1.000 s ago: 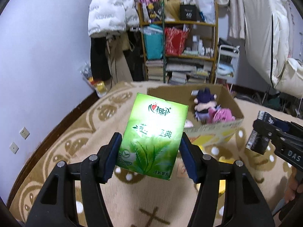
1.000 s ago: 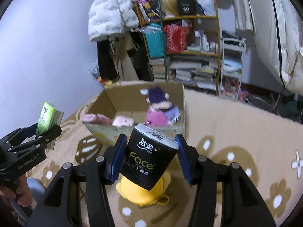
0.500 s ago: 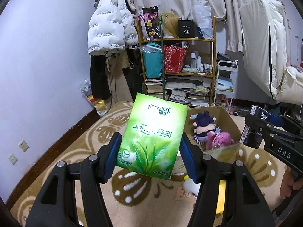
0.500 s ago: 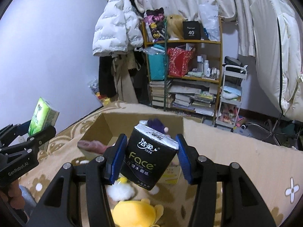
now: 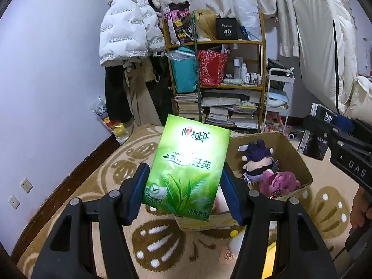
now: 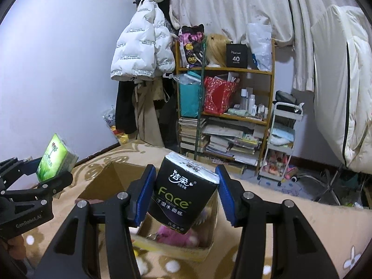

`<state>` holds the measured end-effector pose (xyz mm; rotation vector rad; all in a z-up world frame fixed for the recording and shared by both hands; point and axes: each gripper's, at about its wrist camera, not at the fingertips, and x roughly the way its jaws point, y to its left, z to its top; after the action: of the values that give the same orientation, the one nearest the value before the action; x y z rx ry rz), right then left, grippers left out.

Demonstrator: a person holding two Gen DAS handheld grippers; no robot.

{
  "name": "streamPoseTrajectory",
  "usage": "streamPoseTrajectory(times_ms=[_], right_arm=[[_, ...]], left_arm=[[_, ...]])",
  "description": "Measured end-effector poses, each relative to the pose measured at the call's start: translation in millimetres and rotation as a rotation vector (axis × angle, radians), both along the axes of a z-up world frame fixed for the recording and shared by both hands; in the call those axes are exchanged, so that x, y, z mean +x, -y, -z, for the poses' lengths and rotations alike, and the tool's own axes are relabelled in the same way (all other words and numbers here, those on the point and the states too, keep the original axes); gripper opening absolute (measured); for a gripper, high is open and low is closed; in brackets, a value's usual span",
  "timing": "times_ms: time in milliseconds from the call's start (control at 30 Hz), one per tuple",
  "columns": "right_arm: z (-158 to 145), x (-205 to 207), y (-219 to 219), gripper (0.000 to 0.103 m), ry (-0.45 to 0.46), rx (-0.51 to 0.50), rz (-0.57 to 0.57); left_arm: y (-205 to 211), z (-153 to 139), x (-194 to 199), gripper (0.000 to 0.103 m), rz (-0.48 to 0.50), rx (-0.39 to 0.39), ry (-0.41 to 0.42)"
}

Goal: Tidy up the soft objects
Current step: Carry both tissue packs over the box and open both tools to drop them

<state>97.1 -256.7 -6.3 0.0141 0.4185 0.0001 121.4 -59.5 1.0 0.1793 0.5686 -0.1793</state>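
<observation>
My left gripper (image 5: 186,193) is shut on a green tissue pack (image 5: 188,169) and holds it in the air above the near left part of a cardboard box (image 5: 295,160). A purple plush (image 5: 258,160) and a pink plush (image 5: 279,182) lie in the box. My right gripper (image 6: 186,195) is shut on a black Face tissue pack (image 6: 183,190) above the same box (image 6: 102,179). The pink plush (image 6: 172,234) shows below it. The left gripper with the green pack (image 6: 55,160) shows at the left of the right wrist view. The black pack (image 5: 313,134) shows at the right of the left wrist view.
A patterned beige rug (image 5: 111,174) covers the floor. A yellow and white plush (image 5: 237,241) lies on it in front of the box. A cluttered wooden shelf (image 5: 218,83), hanging coats (image 5: 127,34) and a white cart (image 5: 279,100) stand by the far wall.
Both grippers have risen and tilted upward with their packs still held. The box now sits lower in both views and more of the shelf and wall shows.
</observation>
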Motion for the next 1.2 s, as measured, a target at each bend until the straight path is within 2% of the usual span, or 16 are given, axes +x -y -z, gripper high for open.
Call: streamPoseTrajectory(times_ms=[233,500,867,1067,1200], right_arm=[[8,17,6,0.056,-0.014,0.015,-0.024],[22,30,20,0.056,-0.038,0.127,-0.059],[35,34,30,0.056,-0.061,0.258,-0.095],[42,39,34,0.056,-0.087,0.339,-0.129],[46,39,30,0.056,-0.099,0.334,-0.134]], left_arm=[[-1,6,15,0.06,-0.027,-0.007,0.001],[10,4,30,0.06,0.017,0.004,-0.005],[30,20,35,0.061,0.089,0.026,-0.053],[31,25,41,0.061,0.1,0.009,-0.083],[29,30,44,0.061,0.085,-0.011,-0.084]])
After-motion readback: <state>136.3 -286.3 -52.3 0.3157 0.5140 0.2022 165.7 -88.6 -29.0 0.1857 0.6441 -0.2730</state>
